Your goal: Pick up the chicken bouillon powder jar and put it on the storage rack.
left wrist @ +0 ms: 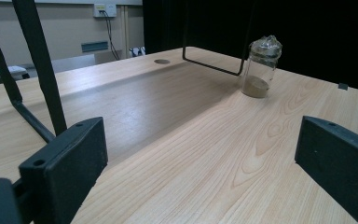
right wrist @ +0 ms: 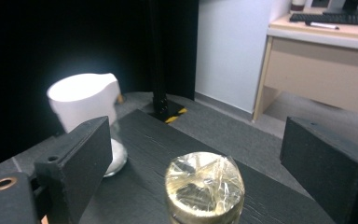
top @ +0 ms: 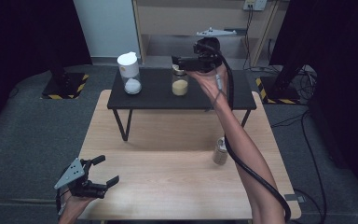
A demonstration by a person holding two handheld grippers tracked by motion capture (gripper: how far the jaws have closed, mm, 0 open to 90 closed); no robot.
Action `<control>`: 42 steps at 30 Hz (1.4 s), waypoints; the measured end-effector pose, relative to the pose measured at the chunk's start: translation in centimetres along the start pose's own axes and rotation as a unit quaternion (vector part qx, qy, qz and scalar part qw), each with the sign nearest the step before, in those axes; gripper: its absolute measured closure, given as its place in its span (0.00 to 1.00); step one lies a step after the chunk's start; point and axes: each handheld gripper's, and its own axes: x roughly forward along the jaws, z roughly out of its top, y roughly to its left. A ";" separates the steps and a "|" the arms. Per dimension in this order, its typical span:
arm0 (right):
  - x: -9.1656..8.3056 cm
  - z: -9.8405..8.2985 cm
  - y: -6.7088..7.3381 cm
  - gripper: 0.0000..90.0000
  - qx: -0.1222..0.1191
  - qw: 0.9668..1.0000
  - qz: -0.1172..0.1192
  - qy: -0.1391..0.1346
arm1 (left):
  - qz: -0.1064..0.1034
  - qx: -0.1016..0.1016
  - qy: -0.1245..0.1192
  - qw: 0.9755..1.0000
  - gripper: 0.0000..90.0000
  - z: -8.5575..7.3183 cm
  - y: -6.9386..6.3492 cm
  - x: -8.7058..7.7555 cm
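Both jaws of the right gripper (top: 181, 61) stand spread just above the foil-capped jar (top: 180, 84) at upper centre on the black shelf (top: 242, 100), while the left gripper (top: 103, 171), also spread, holds nothing at lower left.

Glass jar (top: 180, 84) with yellow powder filling its lower part, mouth sealed by crinkled clear film (right wrist: 204, 179). It stands upright on the black raised shelf (top: 158, 95), right of centre, well apart from its neighbour at the left.
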 end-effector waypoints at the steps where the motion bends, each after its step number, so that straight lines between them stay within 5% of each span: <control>1: -0.6 0.0 0.0 0.11 -0.002 1.000 0.005 -0.005 | 0.000 0.000 0.000 1.000 0.01 0.0 0.0 0.0; 16: -7.8 -0.7 0.4 0.11 -0.048 0.997 0.043 -0.043 | -0.001 -0.001 0.002 1.000 0.01 0.0 0.0 0.1; 27: -12.2 -4.4 0.7 0.11 -0.055 0.994 0.070 -0.063 | -0.001 -0.001 0.002 1.000 0.01 0.0 0.0 0.1; 42: -17.2 -9.4 1.6 0.11 -0.064 0.993 0.077 -0.071 | -0.001 -0.001 0.003 1.000 0.01 0.0 0.0 0.1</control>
